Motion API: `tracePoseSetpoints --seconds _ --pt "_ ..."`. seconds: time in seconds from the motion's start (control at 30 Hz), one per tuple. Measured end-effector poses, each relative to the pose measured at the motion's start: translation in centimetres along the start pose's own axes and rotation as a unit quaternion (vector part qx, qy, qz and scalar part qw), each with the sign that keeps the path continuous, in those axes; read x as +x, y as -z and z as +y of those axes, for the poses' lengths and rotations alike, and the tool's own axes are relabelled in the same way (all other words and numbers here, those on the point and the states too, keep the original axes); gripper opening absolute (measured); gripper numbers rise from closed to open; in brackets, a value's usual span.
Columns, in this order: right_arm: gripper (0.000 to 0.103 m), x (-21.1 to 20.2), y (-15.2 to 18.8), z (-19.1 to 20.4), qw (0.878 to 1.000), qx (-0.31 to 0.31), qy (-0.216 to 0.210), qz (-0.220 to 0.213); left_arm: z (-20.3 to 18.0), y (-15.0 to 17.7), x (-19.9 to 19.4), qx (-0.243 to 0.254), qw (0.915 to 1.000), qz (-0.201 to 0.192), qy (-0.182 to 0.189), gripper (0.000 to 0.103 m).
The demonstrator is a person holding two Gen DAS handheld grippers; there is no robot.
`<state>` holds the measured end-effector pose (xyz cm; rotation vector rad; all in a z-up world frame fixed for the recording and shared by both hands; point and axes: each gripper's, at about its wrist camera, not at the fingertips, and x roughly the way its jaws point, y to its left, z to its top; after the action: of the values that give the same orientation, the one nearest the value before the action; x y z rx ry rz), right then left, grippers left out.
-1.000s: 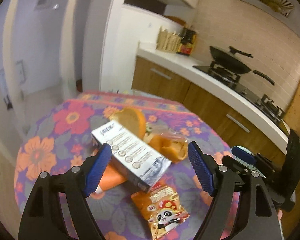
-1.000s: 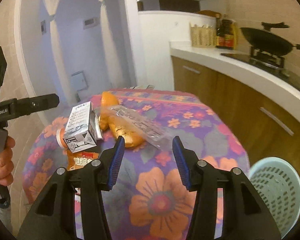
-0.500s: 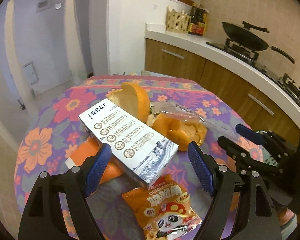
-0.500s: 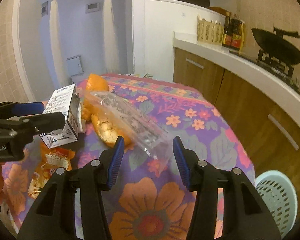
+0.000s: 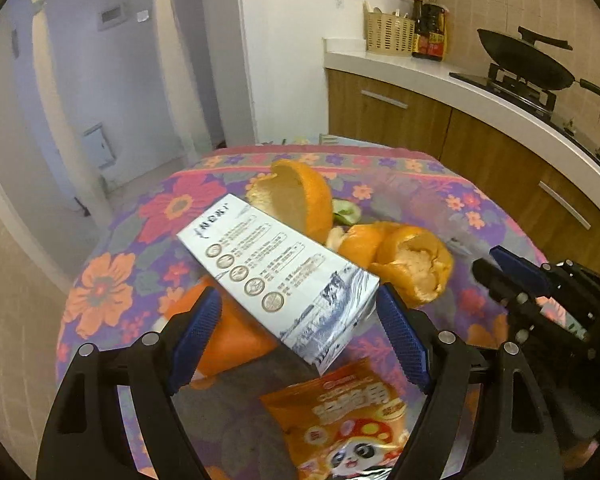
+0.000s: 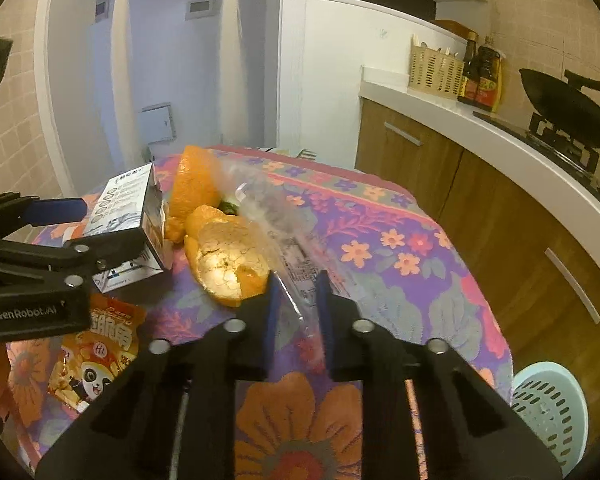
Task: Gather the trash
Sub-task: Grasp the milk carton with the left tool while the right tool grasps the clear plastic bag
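Note:
A trash heap lies on the floral table (image 6: 400, 248): a white carton (image 5: 276, 264), orange peels (image 5: 412, 260), an orange snack packet (image 5: 352, 416) and a clear plastic bag (image 6: 268, 216). My left gripper (image 5: 298, 294) is open, its blue pads either side of the carton's near end, which rests on an orange packet (image 5: 228, 332). My right gripper (image 6: 298, 280) is closing; its pads pinch the bag's near end, just right of a peel (image 6: 228, 264). In the right wrist view the left gripper (image 6: 60, 224) sits beside the carton (image 6: 128, 204).
A light blue basket (image 6: 548, 404) stands on the floor off the table's right edge. Wooden cabinets and a white counter (image 6: 440, 112) with a wok (image 6: 568, 112), bottles and a wicker basket run behind. A hand holds the left gripper's handle at the left edge.
The right jaws have gone from half open to nearly together on the clear bag. Both grippers came lower and closer to the heap, then held still. The left jaws kept their width.

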<state>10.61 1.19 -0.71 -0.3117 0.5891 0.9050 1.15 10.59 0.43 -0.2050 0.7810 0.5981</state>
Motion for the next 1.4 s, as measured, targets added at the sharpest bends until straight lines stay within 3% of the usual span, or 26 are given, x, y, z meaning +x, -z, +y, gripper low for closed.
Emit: tracePoseSetpoints --seconds 0.3,0.4,0.57,0.77,0.87,0.9,1.0,1.03,1.13,1.3,1.4 --pt "0.007 -0.2 0.2 0.5 1.000 -0.007 0.005 -0.004 4.7 1.4 -1.6 -0.019 0.9998 0.001 0.002 0.077" --pt "0.007 -0.2 0.1 0.5 1.000 -0.005 0.005 -0.003 6.2 1.5 -2.5 -0.041 0.9977 -0.006 0.053 0.076" --pt "0.007 -0.2 0.1 0.5 1.000 -0.003 0.005 -0.003 4.3 0.6 -2.6 -0.036 0.9965 -0.006 0.074 0.078" --pt "0.007 -0.4 0.1 -0.5 1.000 0.022 -0.003 -0.009 1.5 -1.7 0.4 -0.098 0.9951 0.016 0.004 0.080" --pt "0.007 -0.4 0.1 -0.5 1.000 0.022 -0.004 -0.009 0.1 -2.3 1.6 -0.096 0.9941 0.018 -0.047 0.080" --pt "0.007 -0.4 0.1 -0.5 1.000 0.022 -0.005 -0.009 -0.2 -2.5 2.2 -0.102 0.9917 0.025 -0.075 0.080" --pt "0.007 -0.4 0.1 -0.6 1.000 0.024 -0.007 -0.009 0.7 -2.4 3.4 -0.133 0.9859 0.041 -0.092 0.079" --pt "0.007 -0.4 0.1 -0.7 1.000 0.026 -0.008 -0.010 1.1 -2.4 3.6 -0.139 0.9852 0.042 -0.091 0.071" --pt "0.007 -0.4 0.1 -0.7 1.000 0.027 -0.008 -0.011 2.4 -1.7 3.7 -0.146 0.9854 0.044 -0.075 0.064" --pt "0.005 -0.5 0.2 -0.5 1.000 0.023 -0.004 -0.013 3.7 -0.7 2.2 -0.132 0.9900 0.022 -0.044 0.060" --pt "0.004 -0.8 0.3 -0.7 0.999 0.028 -0.006 -0.018 4.4 0.0 1.3 -0.111 0.9938 -0.002 0.001 0.059"
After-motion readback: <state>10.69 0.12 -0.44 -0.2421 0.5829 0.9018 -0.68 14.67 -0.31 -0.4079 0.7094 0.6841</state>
